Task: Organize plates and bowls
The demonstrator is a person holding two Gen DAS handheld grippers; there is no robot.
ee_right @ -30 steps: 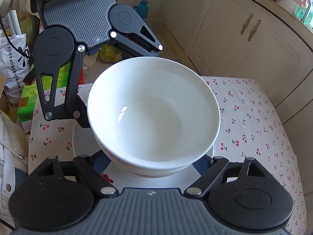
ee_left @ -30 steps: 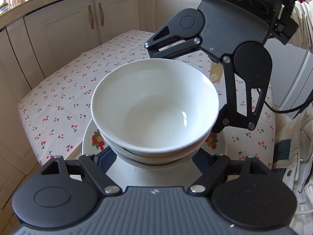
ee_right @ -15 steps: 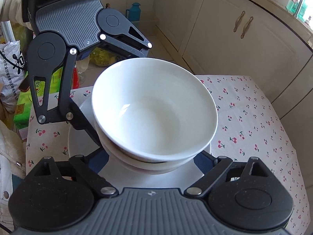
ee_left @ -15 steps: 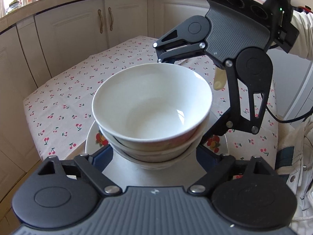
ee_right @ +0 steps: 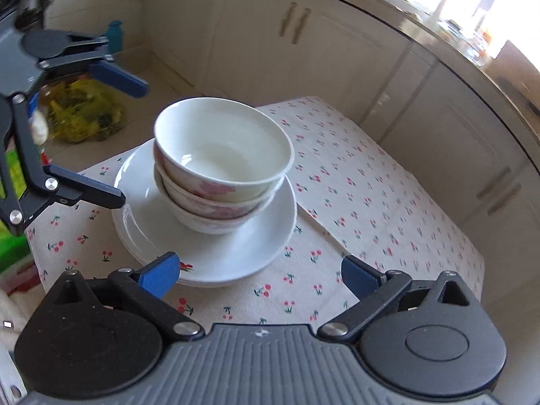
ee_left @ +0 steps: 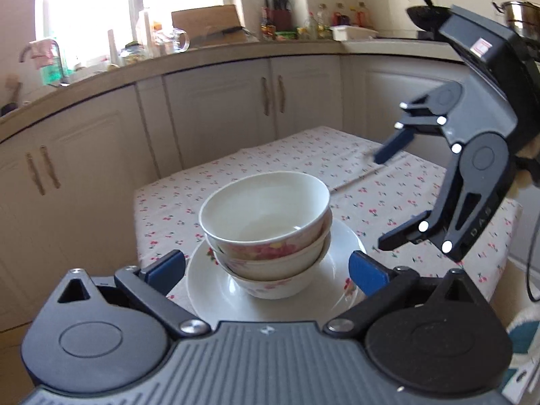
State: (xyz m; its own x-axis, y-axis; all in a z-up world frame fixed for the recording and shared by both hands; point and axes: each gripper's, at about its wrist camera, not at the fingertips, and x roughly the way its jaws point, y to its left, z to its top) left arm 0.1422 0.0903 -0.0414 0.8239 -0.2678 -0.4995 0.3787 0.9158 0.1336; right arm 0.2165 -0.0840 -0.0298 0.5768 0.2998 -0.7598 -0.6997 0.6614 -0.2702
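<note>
Three white bowls with pink flower print sit nested on a stack of white plates on the cherry-print table. My left gripper is drawn back on one side of the stack. Its jaws are opening, and its blue pads are clear of the bowls. My right gripper faces it from the other side. Its jaws are opening too, with its pads touching nothing.
The table stands close to cream cabinets under a crowded counter. A thin stick lies on the cloth beyond the bowls. On the floor past the table are a yellow-green bag and a teal bottle.
Both grippers have backed away from the top bowl and risen while their jaws widened. The bowl has been let go and rests nested on the stack.
</note>
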